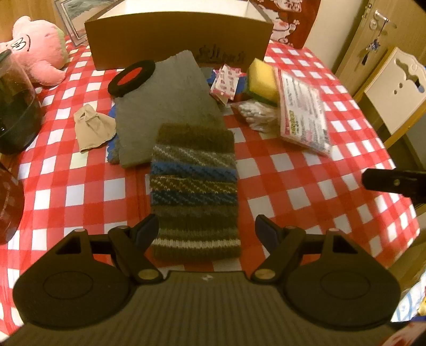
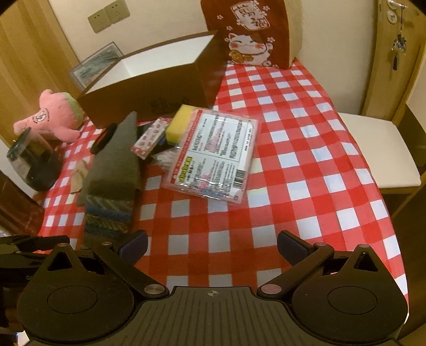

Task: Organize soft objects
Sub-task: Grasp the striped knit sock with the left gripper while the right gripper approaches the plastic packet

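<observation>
Now both the left hand-held gripper (image 1: 206,226) and right hand-held gripper (image 2: 213,243) hover released, the left's fingers flanking the striped knit (image 1: 194,191).

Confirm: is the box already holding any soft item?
No. In the right wrist view the box shows only bare white inside, while the sponge and plush sit on the table.

A red-and-white checked tablecloth (image 2: 293,149) covers the table. At the left edge of the frame stands a dark clear glass jar (image 2: 32,162). In the upper left, a framed picture (image 2: 95,64) leans against the cream wall below a beige double wall socket (image 2: 108,15). On the right stand a white-seated wooden chair (image 2: 378,149) and a wooden door (image 2: 394,53) with hanging keys (image 2: 398,45).
</observation>
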Motion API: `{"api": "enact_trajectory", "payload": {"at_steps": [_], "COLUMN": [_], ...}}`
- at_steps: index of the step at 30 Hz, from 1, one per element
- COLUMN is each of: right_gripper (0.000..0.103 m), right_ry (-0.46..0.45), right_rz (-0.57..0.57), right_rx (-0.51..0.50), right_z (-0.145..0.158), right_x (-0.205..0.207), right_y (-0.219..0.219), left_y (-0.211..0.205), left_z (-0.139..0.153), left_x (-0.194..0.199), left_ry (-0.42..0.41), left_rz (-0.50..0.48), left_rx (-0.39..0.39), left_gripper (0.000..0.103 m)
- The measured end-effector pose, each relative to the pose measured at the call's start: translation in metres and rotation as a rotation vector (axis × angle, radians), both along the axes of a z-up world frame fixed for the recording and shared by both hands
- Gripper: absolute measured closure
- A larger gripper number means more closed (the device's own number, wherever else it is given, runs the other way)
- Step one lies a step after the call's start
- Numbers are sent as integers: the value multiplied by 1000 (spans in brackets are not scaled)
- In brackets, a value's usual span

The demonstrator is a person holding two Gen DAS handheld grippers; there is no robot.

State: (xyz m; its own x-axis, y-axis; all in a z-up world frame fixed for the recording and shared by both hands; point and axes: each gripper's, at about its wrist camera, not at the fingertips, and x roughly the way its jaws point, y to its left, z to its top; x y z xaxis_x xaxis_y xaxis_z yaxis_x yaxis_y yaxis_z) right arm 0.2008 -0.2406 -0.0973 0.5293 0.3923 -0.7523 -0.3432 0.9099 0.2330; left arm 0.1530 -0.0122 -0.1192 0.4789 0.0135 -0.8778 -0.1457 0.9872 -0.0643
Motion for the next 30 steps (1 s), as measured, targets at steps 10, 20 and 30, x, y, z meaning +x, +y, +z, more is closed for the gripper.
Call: {"api": "enact_trajectory", "payload": {"at_steps": [10, 20, 30], "right_gripper": [0, 0, 0], "right_ry": [40, 69, 77], "right_rz": [-23, -52, -80], "right_rx": [-11, -13, -11], "right_z": [-11, -17, -16], "right_x": [17, 22, 19], "right_y": [-11, -17, -15], "left_y": [-1, 7, 12], "left_z": [-26, -36, -36], "left_x": [22, 34, 30], "left_ry": [42, 34, -30], "left_rz": [14, 8, -71], "left_rx": [53, 56, 4], "left_gripper": [25, 21, 61]}}
